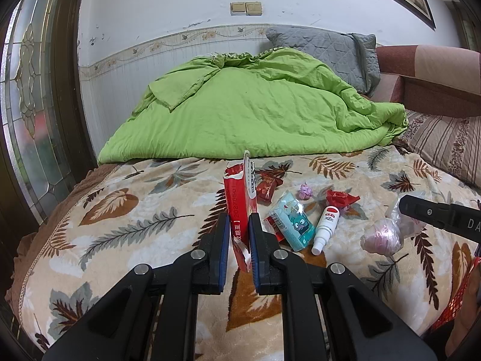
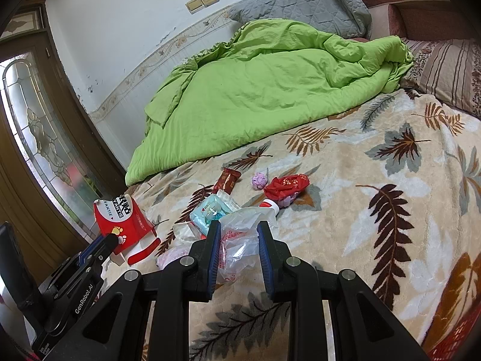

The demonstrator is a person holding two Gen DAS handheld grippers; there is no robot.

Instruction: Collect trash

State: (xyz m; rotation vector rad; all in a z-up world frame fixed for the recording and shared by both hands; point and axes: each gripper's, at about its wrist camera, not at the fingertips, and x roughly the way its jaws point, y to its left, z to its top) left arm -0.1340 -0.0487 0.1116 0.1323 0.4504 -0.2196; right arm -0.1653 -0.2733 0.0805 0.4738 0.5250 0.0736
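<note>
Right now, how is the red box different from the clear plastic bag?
The red box is stiff card with a torn top and stands upright; the clear plastic bag is soft, crumpled and see-through. The box is pinched thin in the left tool, while the bag bulges between the wider-set fingers of the right tool. Both bear red print and are held just above the leaf-patterned blanket.

**Both tools closed on a catch**

The left tool (image 1: pixel 239 237) points slightly downward, its jaws clamped tight on a red carton (image 1: pixel 240 210). The right tool (image 2: pixel 237 246), angled likewise, grips a crumpled plastic bag (image 2: pixel 240 240) between partly closed jaws.
</note>
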